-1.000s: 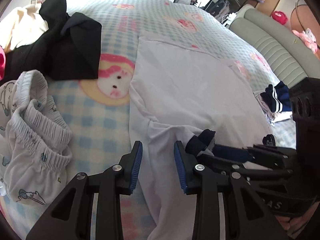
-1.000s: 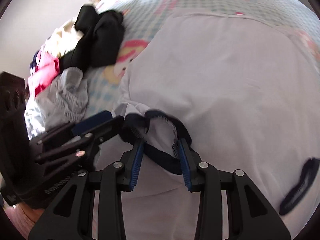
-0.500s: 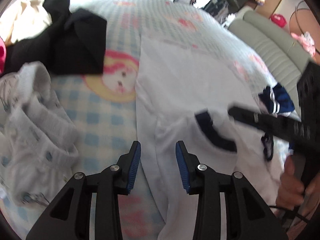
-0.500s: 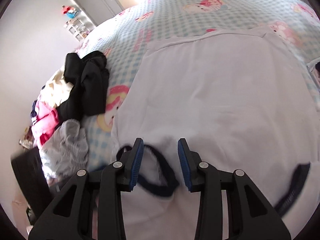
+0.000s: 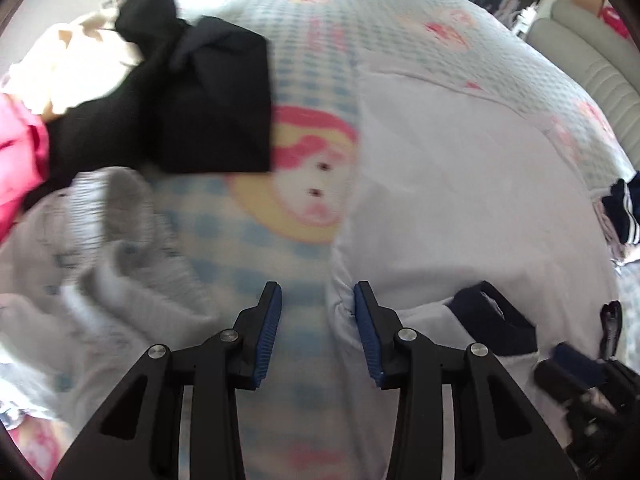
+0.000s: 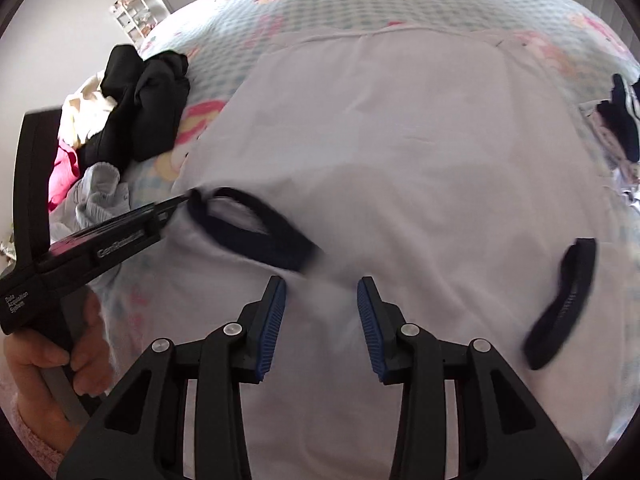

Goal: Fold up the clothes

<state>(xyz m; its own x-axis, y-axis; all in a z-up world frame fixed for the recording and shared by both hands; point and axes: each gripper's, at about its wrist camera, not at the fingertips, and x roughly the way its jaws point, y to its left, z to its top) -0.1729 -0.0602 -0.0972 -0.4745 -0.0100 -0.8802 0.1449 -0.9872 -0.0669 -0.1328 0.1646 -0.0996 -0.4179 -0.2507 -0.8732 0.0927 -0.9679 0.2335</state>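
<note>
A white shirt [image 6: 400,152] with navy cuffs lies spread on the checked bedspread [image 5: 320,32]. Its left sleeve is folded inward, so one navy cuff [image 6: 256,232] rests on the body of the shirt. The other cuff [image 6: 560,304] lies at the lower right. My right gripper [image 6: 322,312] hovers over the shirt just below the folded cuff; its jaws are opening and nothing is between them. My left gripper [image 5: 316,328] stands open over the shirt's left edge [image 5: 340,304], with bedspread showing between its fingers. In the right wrist view the left gripper [image 6: 182,200] points at the folded cuff.
A black garment [image 5: 192,100], a pink one [image 5: 16,152], a cream one [image 5: 72,52] and pale grey shorts [image 5: 100,260] are piled left of the shirt. A navy striped piece [image 5: 624,212] lies at the right. A grey padded edge [image 5: 592,52] borders the bed. A hand [image 6: 48,364] holds the left gripper.
The right gripper was closed round the navy cuff; it has let go, and the cuff now lies on the shirt. The left gripper has shifted left to the shirt's edge.
</note>
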